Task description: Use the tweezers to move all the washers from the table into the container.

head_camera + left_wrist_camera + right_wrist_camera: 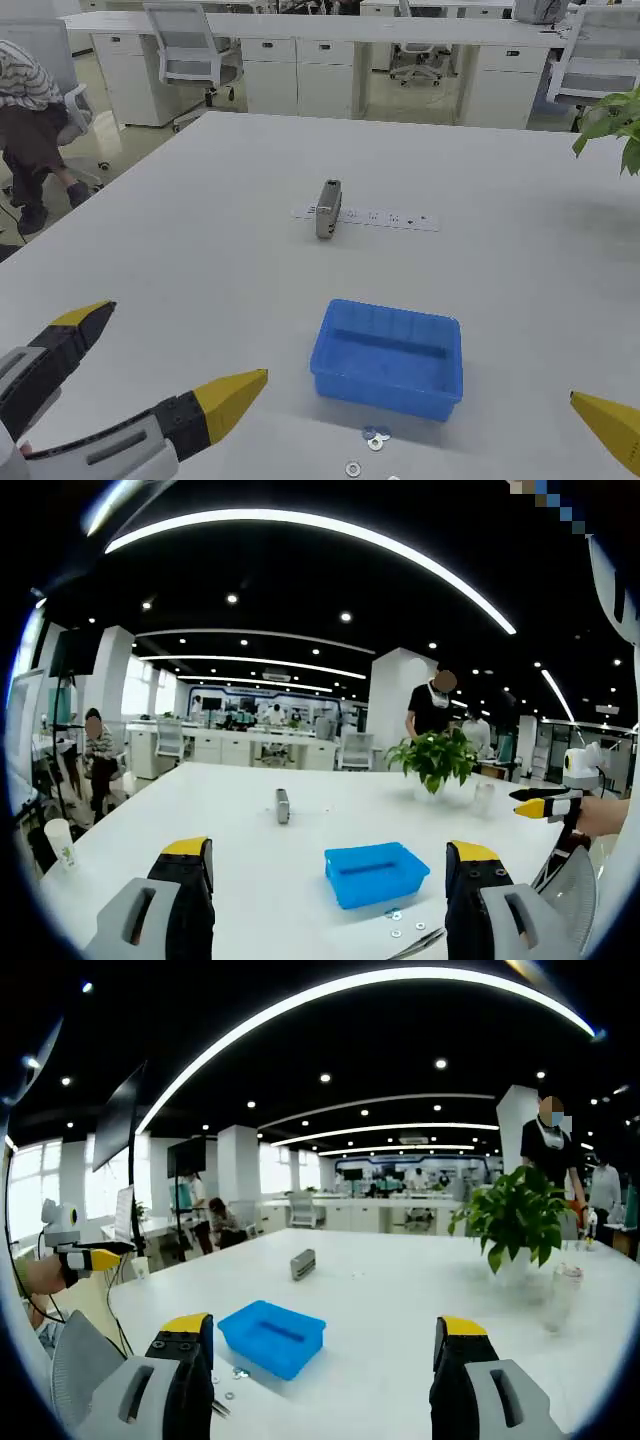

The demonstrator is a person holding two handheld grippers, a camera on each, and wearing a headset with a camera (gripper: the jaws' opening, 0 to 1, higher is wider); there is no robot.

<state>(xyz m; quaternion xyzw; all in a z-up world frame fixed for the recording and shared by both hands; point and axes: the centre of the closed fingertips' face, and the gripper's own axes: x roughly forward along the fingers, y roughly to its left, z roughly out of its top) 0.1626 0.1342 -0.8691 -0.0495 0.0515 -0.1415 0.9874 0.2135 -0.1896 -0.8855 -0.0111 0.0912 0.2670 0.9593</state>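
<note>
The blue container (pixel 388 358) stands open-topped on the white table (pixel 200 230), with nothing visible inside. A few small metal washers (pixel 375 438) lie on the table just in front of its near wall. My left gripper (pixel 165 355) hovers low at the left, open and holding nothing. One yellow fingertip (pixel 610 425) of my right gripper shows at the lower right. In the left gripper view the container (pixel 375 872) and washers (pixel 397 916) lie ahead, and a thin metal strip (pixel 422 942), possibly the tweezers, lies near them. In the right gripper view my right gripper (pixel 322 1328) is open, with the container (pixel 272 1335) and washers (pixel 238 1372) beyond.
A grey device (pixel 328 208) sits on a white power strip (pixel 385 217) mid-table. A potted plant (pixel 615 125) stands at the far right. A person (pixel 30 110) sits beyond the table's left edge, and office chairs and desks stand behind.
</note>
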